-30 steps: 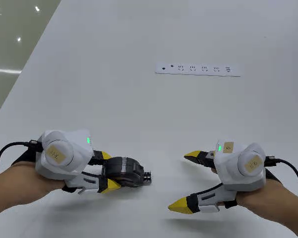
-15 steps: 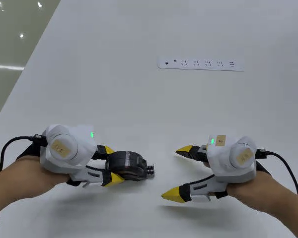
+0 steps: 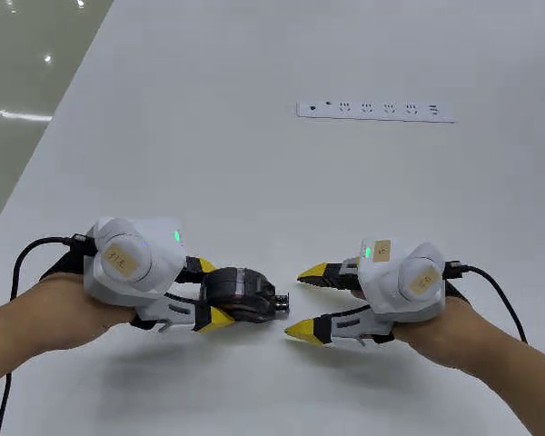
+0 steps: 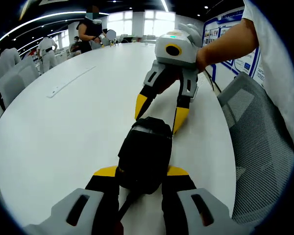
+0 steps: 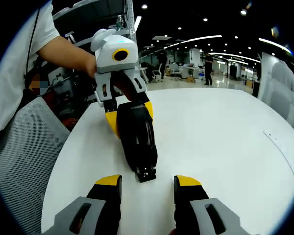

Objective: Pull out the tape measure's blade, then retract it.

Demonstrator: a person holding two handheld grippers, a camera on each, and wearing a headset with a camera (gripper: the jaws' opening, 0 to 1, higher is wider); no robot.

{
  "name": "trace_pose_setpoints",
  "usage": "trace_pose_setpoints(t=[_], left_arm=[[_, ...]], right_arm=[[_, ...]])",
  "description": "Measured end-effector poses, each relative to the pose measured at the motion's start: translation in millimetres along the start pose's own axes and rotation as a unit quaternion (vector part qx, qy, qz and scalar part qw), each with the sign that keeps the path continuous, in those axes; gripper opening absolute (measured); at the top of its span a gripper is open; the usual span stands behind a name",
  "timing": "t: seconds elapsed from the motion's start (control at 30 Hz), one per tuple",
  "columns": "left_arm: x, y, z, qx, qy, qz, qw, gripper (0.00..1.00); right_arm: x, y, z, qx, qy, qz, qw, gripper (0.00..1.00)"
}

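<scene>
1. tape measure (image 3: 239, 292): a dark case lying on the white desk (image 3: 254, 182), near its front edge. it is clamped from both sides between the yellow-tipped jaws of the left gripper (image 3: 213, 292), which is closed on the case.
2. blade hook (image 5: 145, 174): seen at the mouth of the case in the right gripper view, seated against the case. no length of blade is drawn out.
3. right gripper (image 3: 304, 302): held with its jaws parted and nothing between them. the tips are just short of the hook, which lies in line with the gap between them. no contact with the hook can be made out.
4. power strip (image 3: 374, 110): laid flat toward the far side of the desk, well apart from the work and not involved in it.
5. progress, as judged: the case is secured and the approach to the hook is nearly complete. neither the pull-out nor the retraction is begun.
6. steps left, as judged: the hook is to be pinched by the right gripper. the blade is then to be drawn away while the case is held firm, and finally let back into the case under control.
</scene>
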State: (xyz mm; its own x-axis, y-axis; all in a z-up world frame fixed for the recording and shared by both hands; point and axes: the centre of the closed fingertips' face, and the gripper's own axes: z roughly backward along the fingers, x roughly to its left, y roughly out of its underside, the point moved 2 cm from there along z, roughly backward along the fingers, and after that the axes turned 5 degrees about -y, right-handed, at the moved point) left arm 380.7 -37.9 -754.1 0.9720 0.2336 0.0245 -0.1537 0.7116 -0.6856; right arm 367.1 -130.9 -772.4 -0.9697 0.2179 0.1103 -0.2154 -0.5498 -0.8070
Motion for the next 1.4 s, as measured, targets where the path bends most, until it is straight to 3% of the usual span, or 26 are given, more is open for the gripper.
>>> trace_pose_setpoints(t=[0.27, 0.5, 0.87, 1.4], left_arm=[[0.1, 0.3, 0.4, -0.001, 0.001, 0.001, 1.0000, 0.28], [0.1, 0.4, 0.5, -0.001, 0.001, 0.001, 1.0000, 0.28], [0.8, 0.5, 0.2, 0.002, 0.001, -0.002, 1.0000, 0.28], [1.7, 0.7, -0.2, 0.001, 0.004, -0.010, 0.9999, 0.26]], right_arm=[[-0.4, -1.0, -9.2, 0.007, -0.016, 0.031, 0.9994, 0.25], [1.7, -1.5, -12.7, 0.007, -0.033, 0.044, 0.9985, 0.18], [0.1, -0.7, -16.0, 0.008, -0.037, 0.063, 0.9973, 0.14], [0.6, -0.7, -14.8, 0.014, -0.028, 0.054, 0.9980, 0.11]])
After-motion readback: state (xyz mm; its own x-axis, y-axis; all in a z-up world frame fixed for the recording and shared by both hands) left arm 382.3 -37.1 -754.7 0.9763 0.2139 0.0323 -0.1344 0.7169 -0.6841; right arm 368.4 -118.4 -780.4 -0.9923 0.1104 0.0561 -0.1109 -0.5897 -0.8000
